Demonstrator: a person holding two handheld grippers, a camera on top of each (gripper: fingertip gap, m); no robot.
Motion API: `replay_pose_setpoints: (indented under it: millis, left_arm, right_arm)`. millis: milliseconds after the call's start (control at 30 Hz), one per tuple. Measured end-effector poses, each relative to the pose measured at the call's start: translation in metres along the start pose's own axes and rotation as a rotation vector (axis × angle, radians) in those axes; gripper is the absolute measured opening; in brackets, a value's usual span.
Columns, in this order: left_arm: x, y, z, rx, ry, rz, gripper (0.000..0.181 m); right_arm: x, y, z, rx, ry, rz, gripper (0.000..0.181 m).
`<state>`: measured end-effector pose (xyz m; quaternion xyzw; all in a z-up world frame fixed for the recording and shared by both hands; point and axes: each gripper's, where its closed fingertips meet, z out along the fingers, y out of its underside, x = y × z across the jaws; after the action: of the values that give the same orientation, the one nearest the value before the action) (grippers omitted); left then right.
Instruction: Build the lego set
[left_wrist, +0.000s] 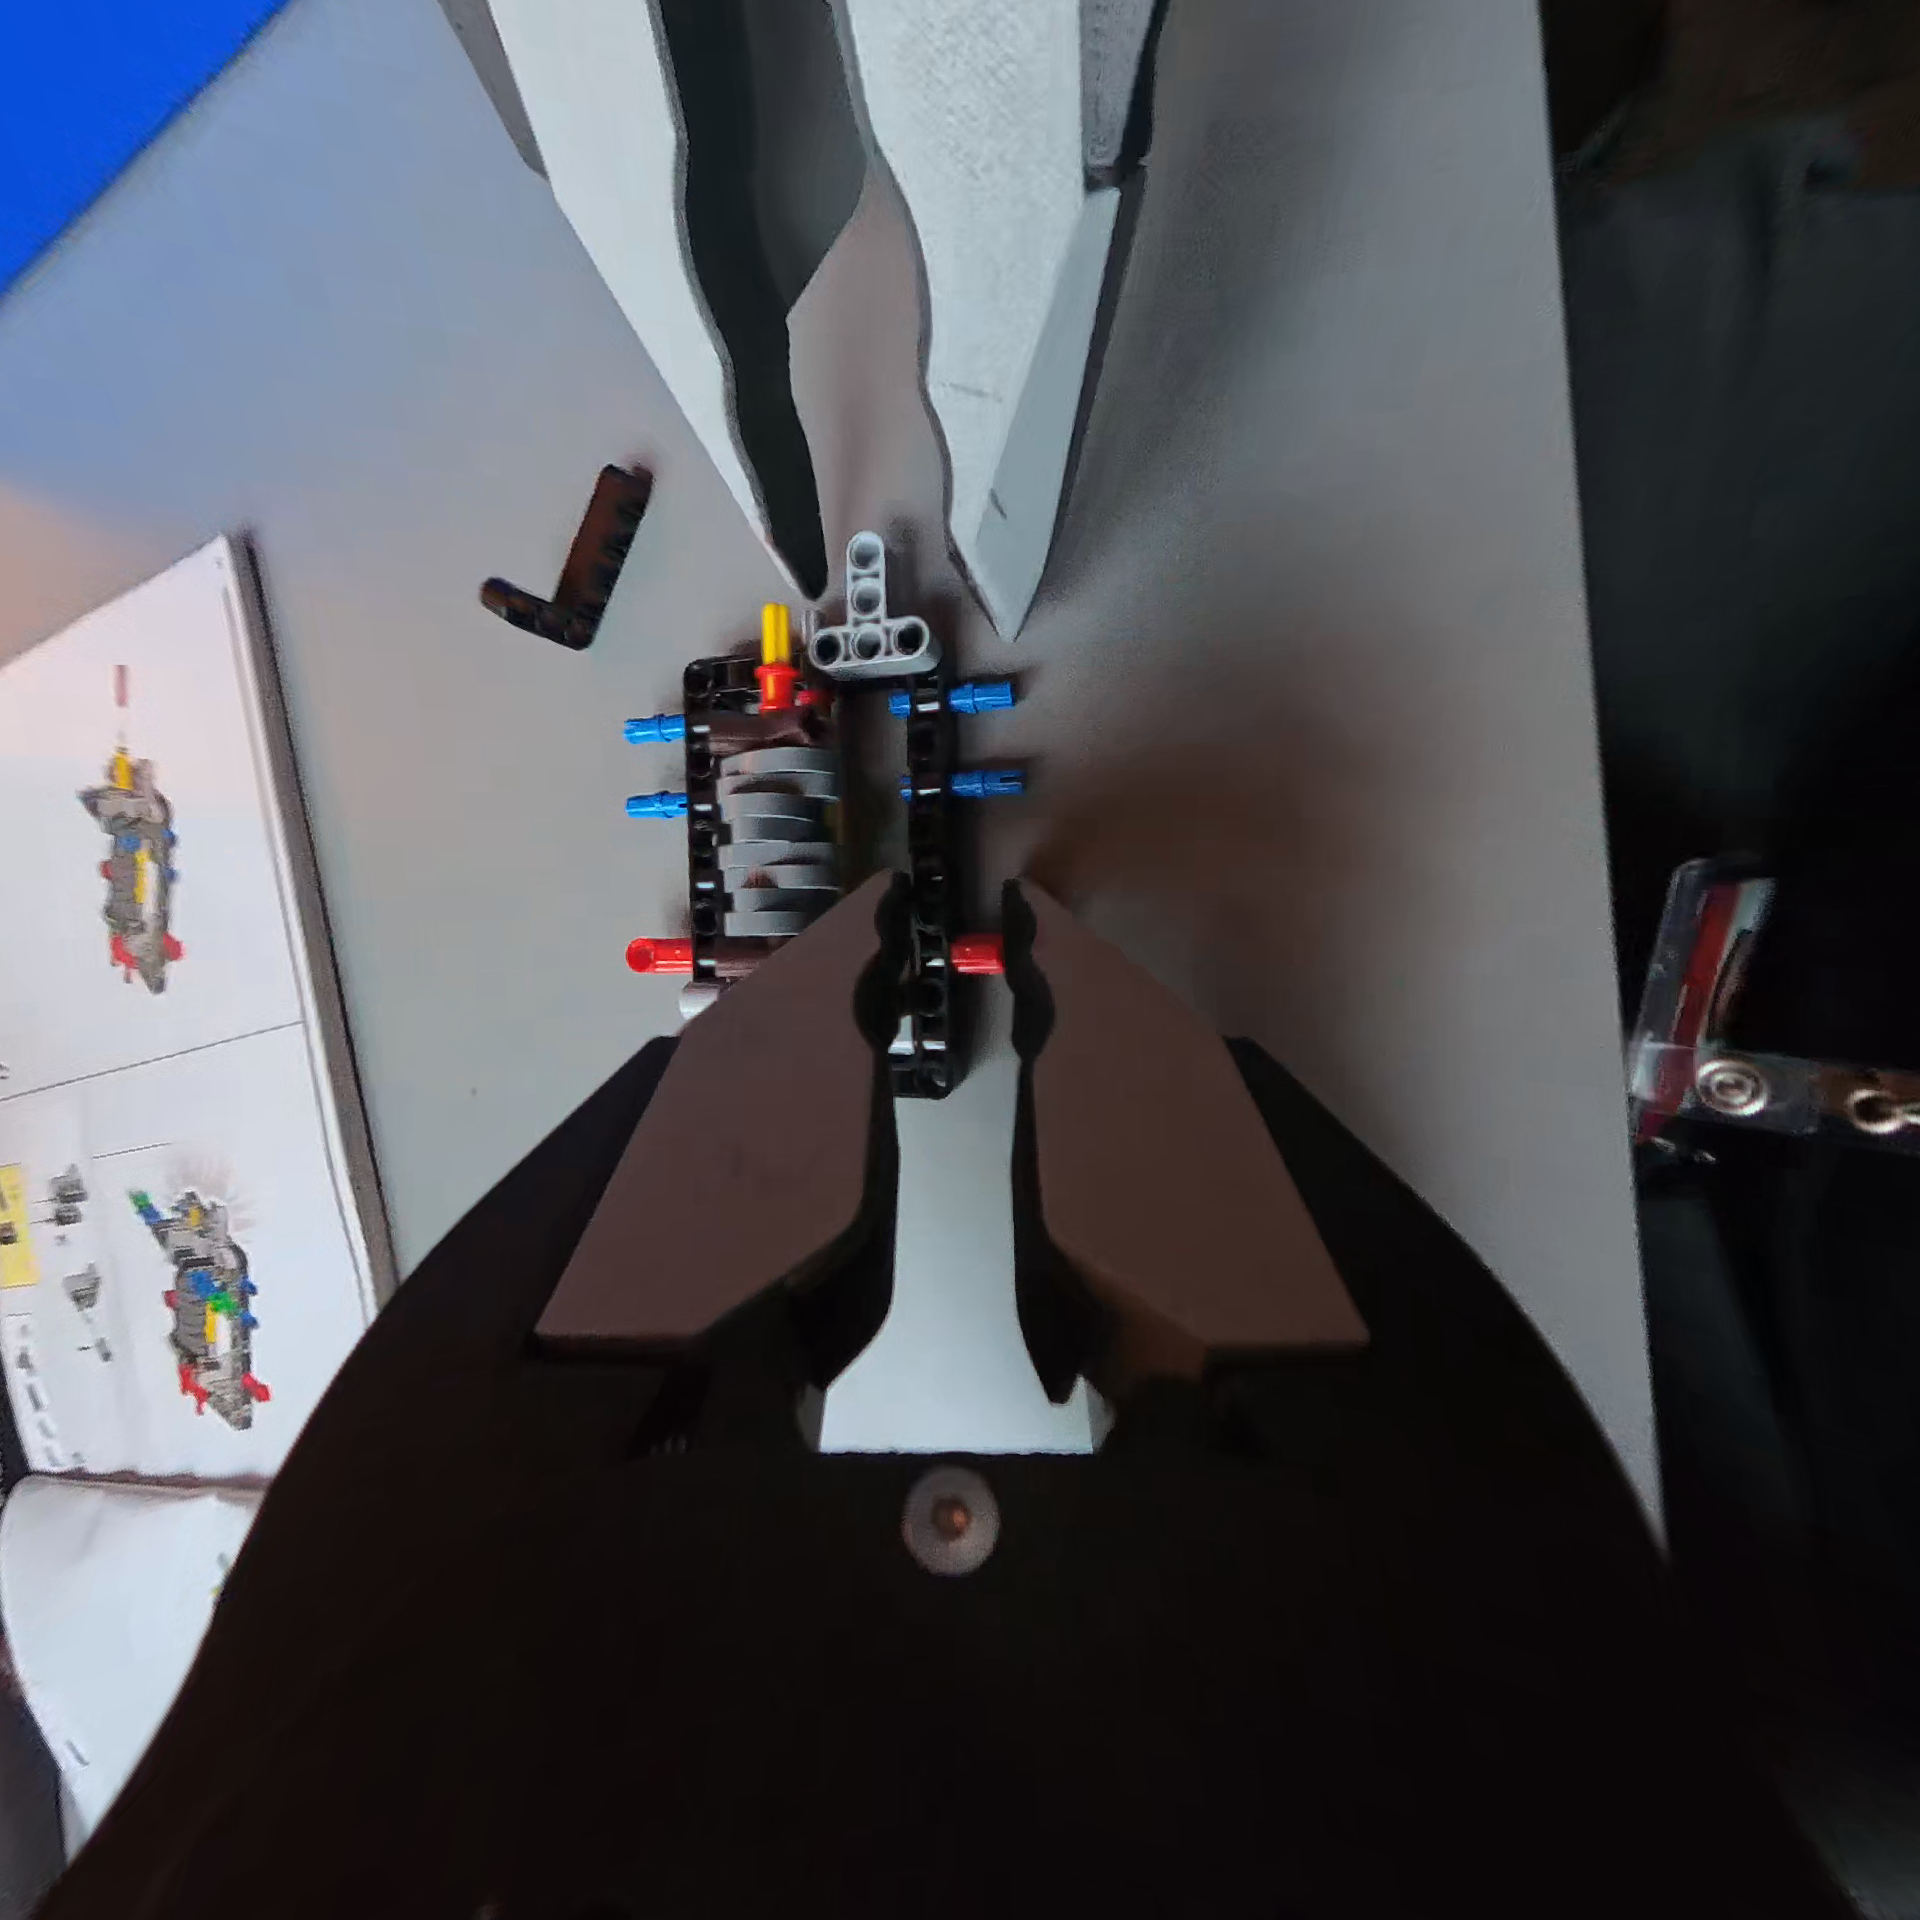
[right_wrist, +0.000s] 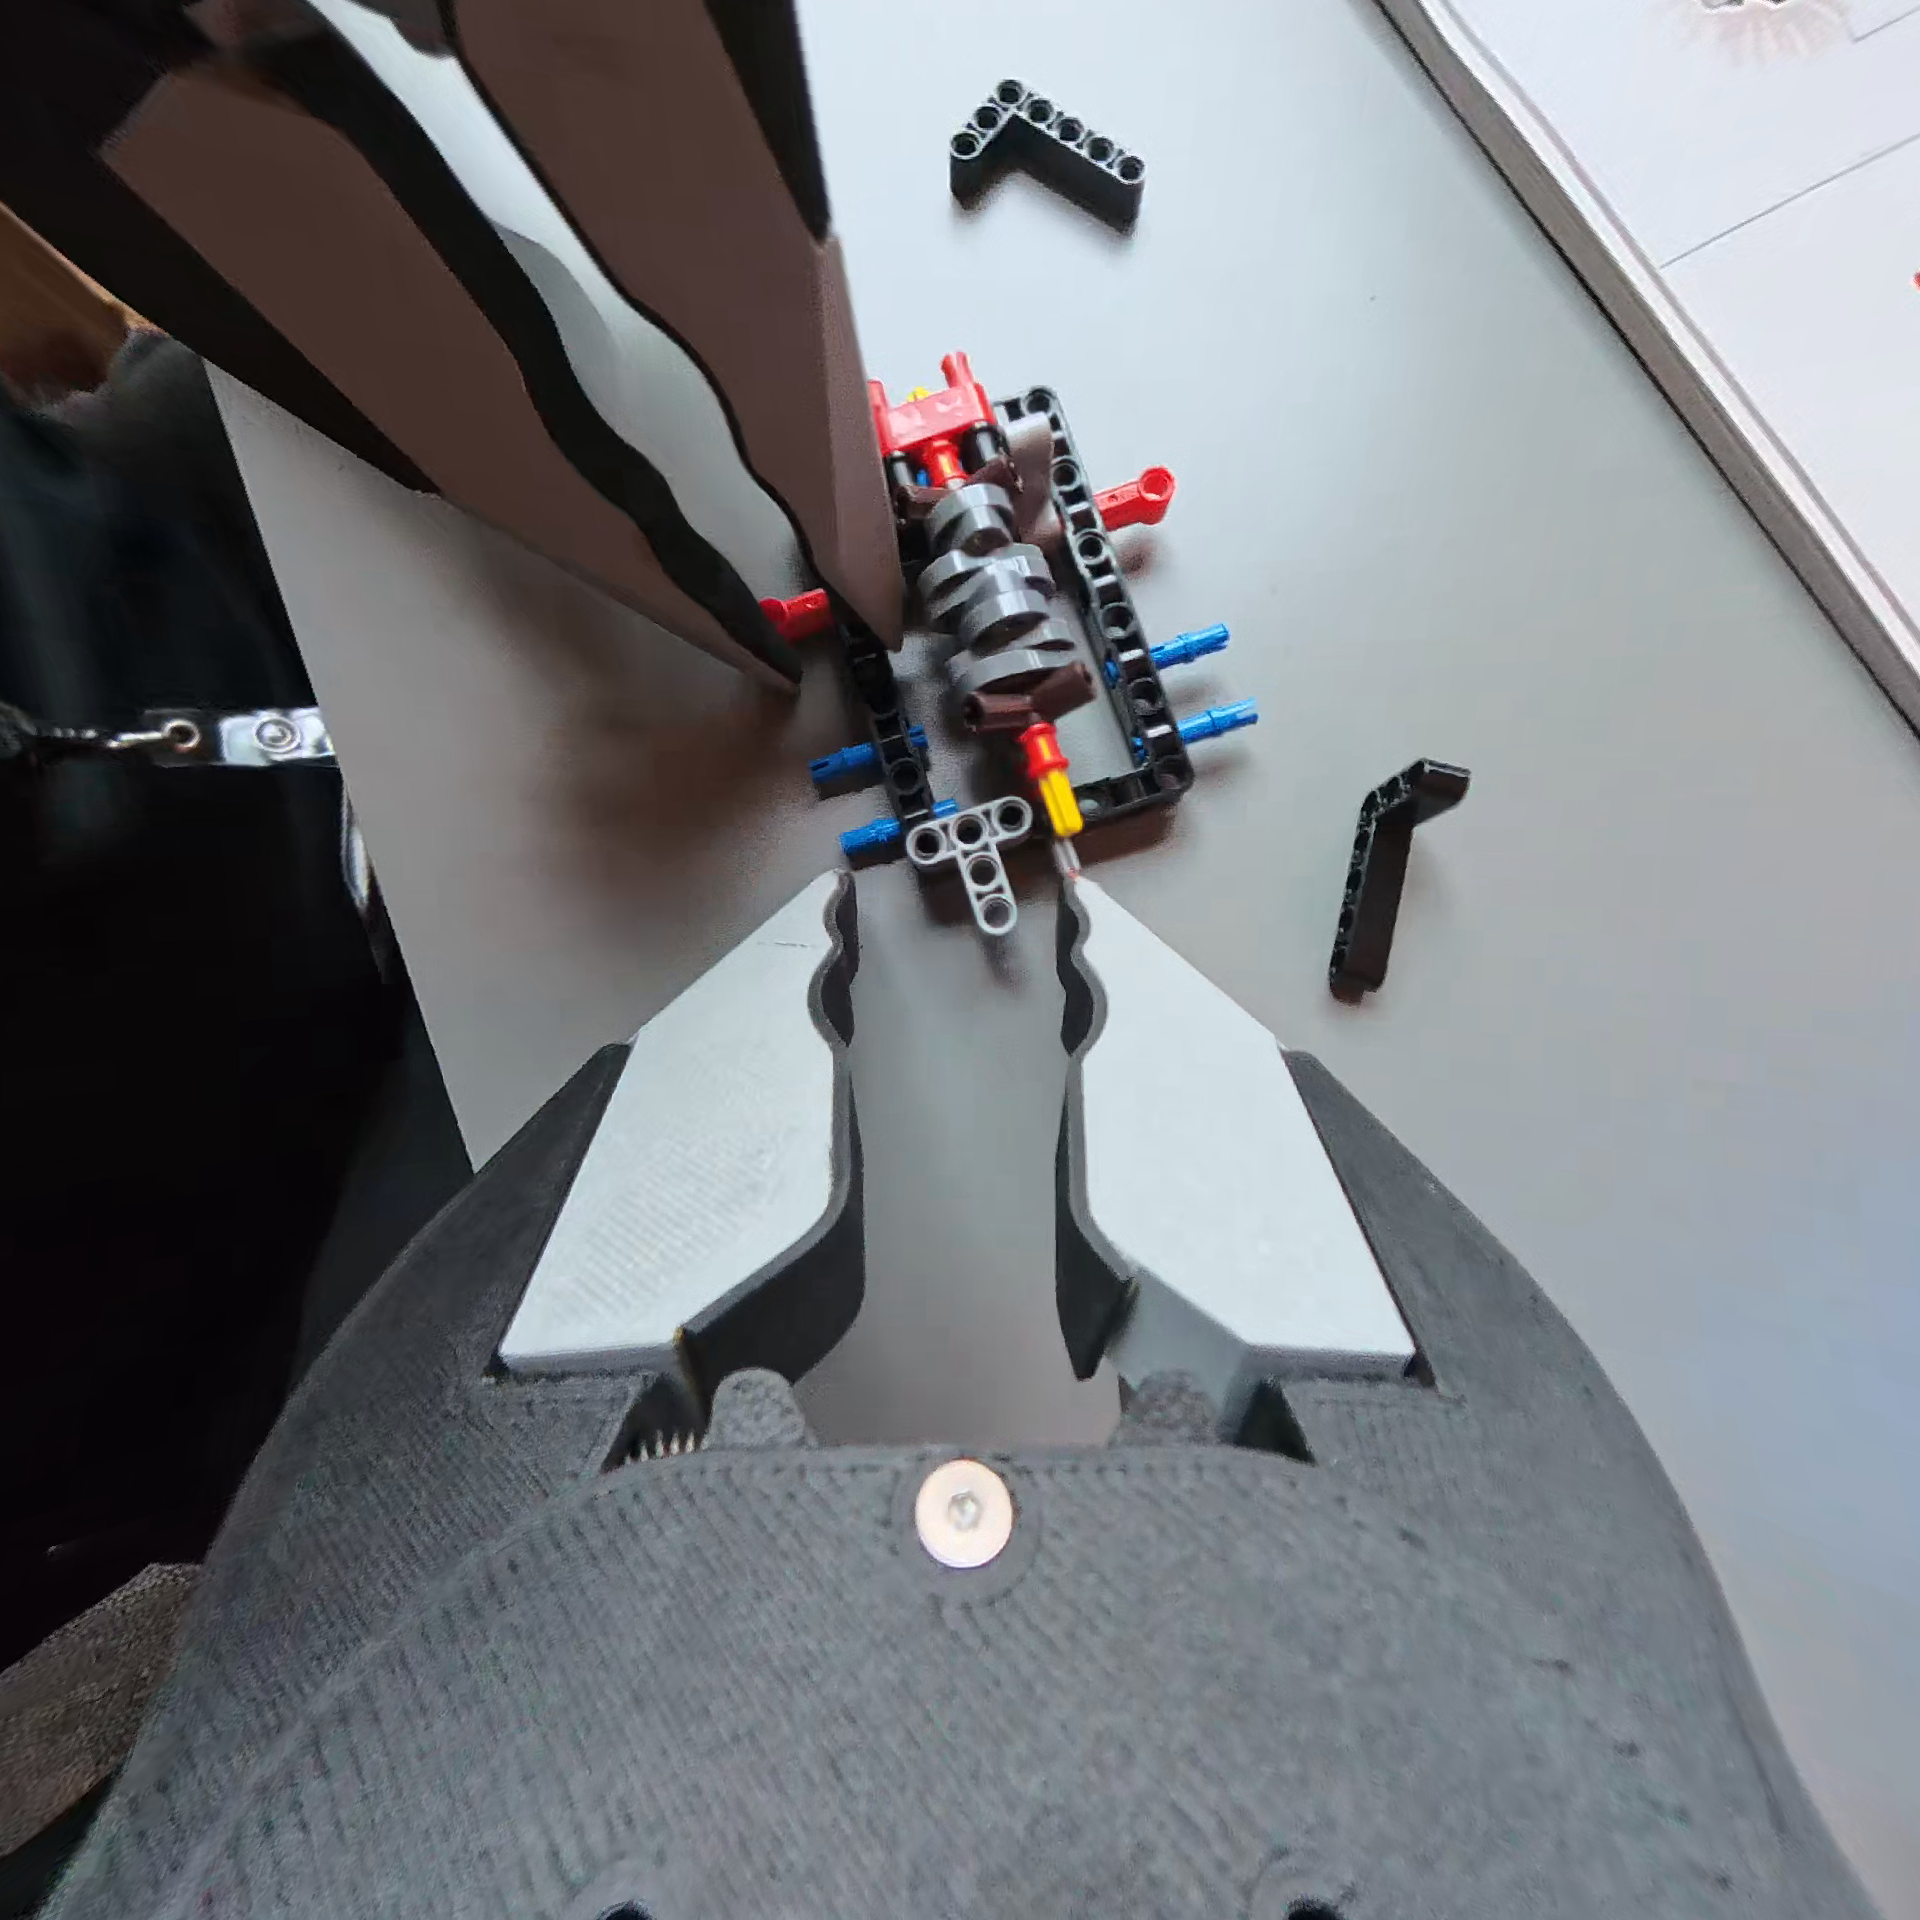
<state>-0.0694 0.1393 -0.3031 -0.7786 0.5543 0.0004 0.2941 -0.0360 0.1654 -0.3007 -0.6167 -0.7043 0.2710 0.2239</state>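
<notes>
Grey T-shaped piece (right_wrist: 975, 852) lay on bench (right_wrist: 1455, 520) at near end of black frame (right_wrist: 1117, 613), just ahead of right hand-held gripper (right_wrist: 958, 902), stem pointing toward its open fingers. Left hand-held gripper (left_wrist: 948, 906), fingers parted, straddled frame's far rail; whether it actually gripped rail was unclear. Left view blurred.

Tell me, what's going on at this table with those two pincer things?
A person is building a Lego model with a handheld claw in each hand. The left claw straddles one side rail of the black frame, which holds a grey crankshaft, seemingly steadying it, though whether it actually clamps is unclear. The right claw is open, just short of a small grey T-shaped piece lying at the frame's end. Two black angled beams lie loose on the table, beside an instruction booklet.
</notes>
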Motion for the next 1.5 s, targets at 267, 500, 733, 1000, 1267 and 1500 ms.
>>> replay_pose_setpoints:
  millis: [267,500,733,1000,1267,1500]
  left_arm:
    - [-0.003,0.005,0.002,-0.201,0.098,-0.051,0.01]
    - [-0.007,0.004,0.005,-0.29,0.142,-0.021,0.006]
    - [-0.007,-0.004,-0.014,-0.312,0.366,-0.092,0.006]
    - [0.01,-0.024,-0.055,-0.249,0.932,-0.265,0.006]
    - [0.007,-0.026,-0.058,-0.117,1.008,-0.321,0.007]
    - [-0.04,-0.046,-0.075,0.277,0.577,-0.368,0.048]
  right_arm:
    - [-0.015,-0.004,-0.001,0.056,-0.041,-0.065,0.036]
    - [-0.018,-0.006,-0.006,0.108,-0.037,-0.083,0.035]
    - [-0.01,-0.014,-0.029,0.207,0.163,-0.181,0.039]
    - [-0.032,-0.043,-0.035,0.234,0.318,-0.415,0.037]
    - [-0.029,-0.046,-0.029,0.2,0.345,-0.439,0.014]
    - [0.0,-0.045,-0.028,0.255,0.19,-0.144,0.014]
